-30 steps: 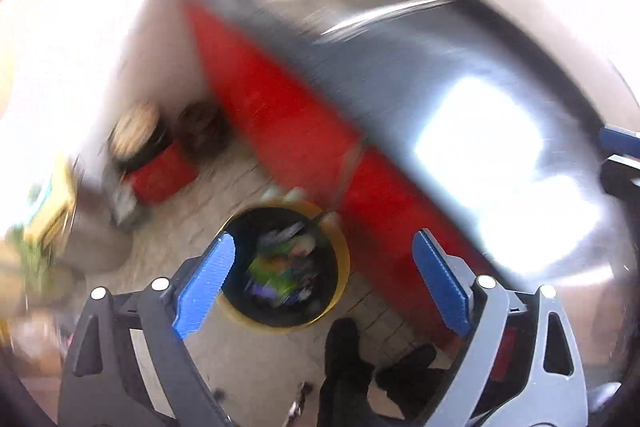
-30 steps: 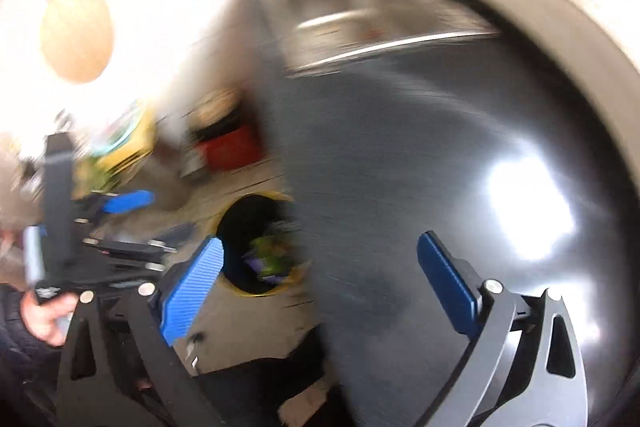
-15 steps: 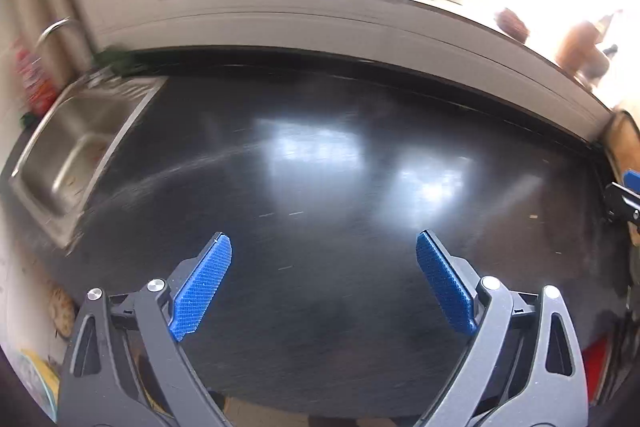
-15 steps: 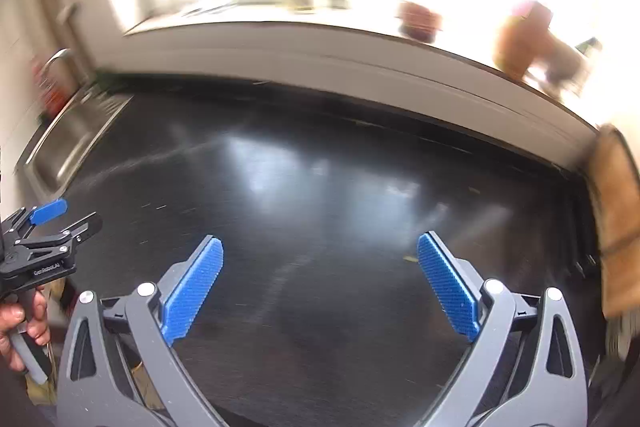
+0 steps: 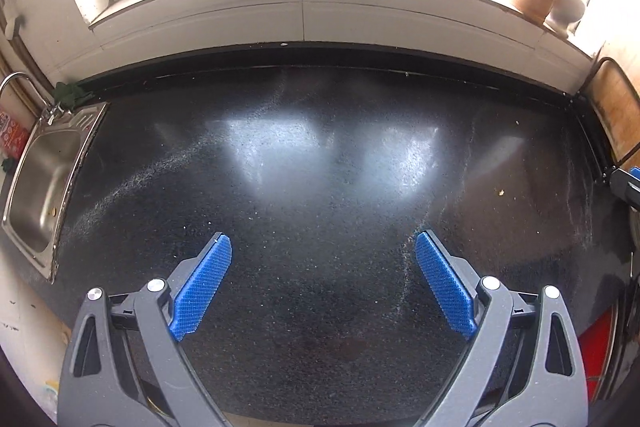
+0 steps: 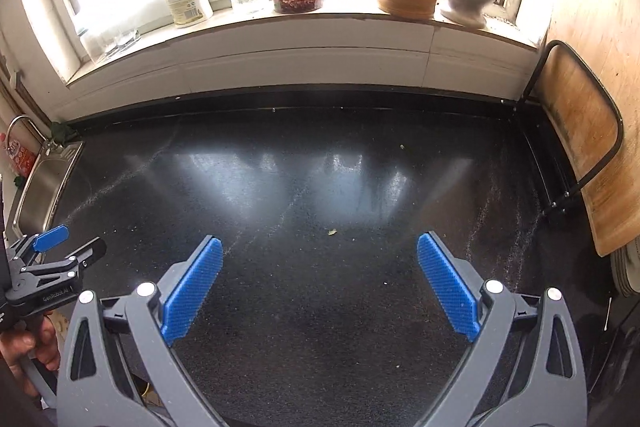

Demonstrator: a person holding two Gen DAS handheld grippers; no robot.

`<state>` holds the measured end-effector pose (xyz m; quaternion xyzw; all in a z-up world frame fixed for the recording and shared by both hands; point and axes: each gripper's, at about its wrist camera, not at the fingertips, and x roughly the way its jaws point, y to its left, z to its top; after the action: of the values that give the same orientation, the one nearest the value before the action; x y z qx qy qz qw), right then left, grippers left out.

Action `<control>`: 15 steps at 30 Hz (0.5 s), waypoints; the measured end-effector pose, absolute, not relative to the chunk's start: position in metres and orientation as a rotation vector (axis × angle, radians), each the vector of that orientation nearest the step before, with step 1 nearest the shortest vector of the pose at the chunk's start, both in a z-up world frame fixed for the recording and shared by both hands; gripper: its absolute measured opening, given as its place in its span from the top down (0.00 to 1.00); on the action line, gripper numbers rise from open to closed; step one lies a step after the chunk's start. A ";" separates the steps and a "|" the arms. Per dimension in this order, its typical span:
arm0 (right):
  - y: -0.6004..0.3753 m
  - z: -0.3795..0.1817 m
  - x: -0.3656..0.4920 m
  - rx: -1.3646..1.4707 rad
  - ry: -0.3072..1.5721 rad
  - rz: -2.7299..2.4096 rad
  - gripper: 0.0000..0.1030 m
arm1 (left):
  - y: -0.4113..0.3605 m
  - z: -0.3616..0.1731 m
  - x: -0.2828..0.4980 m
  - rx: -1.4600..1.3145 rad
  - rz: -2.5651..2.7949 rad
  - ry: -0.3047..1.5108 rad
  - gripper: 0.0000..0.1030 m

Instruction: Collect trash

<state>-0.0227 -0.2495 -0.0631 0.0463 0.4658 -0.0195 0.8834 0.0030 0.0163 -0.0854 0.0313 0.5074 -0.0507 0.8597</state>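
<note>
Right claw (image 6: 320, 251) mostly cut off in left view, jaws apart.

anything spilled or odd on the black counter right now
Nothing spilled or damaged. Only small crumbs lie on the dark countertop, plus faint pale wipe streaks toward its right side.

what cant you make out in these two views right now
- Small crumb on the countertop, right wrist view: too small to identify.
- Sink, left wrist view: cut off by the frame edge.
- Window panes, both views: washed out by glare.
- Trash bin: outside both views.
</note>
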 end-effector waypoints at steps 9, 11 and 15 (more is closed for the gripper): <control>-0.252 -0.069 -0.015 0.099 0.988 -0.025 0.08 | 0.017 -0.083 0.005 0.056 -0.078 1.063 0.12; -0.253 -0.070 -0.014 0.099 0.989 -0.023 0.08 | 0.018 -0.083 0.005 0.054 -0.072 1.064 0.12; -0.252 -0.070 -0.014 0.100 0.990 -0.021 0.08 | 0.020 -0.084 0.005 0.052 -0.062 1.067 0.12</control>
<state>-0.0142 -0.2518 -0.0705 0.0480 0.4749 -0.0099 0.8787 0.0048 0.0201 -0.0836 0.0249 0.5084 -0.0298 0.8602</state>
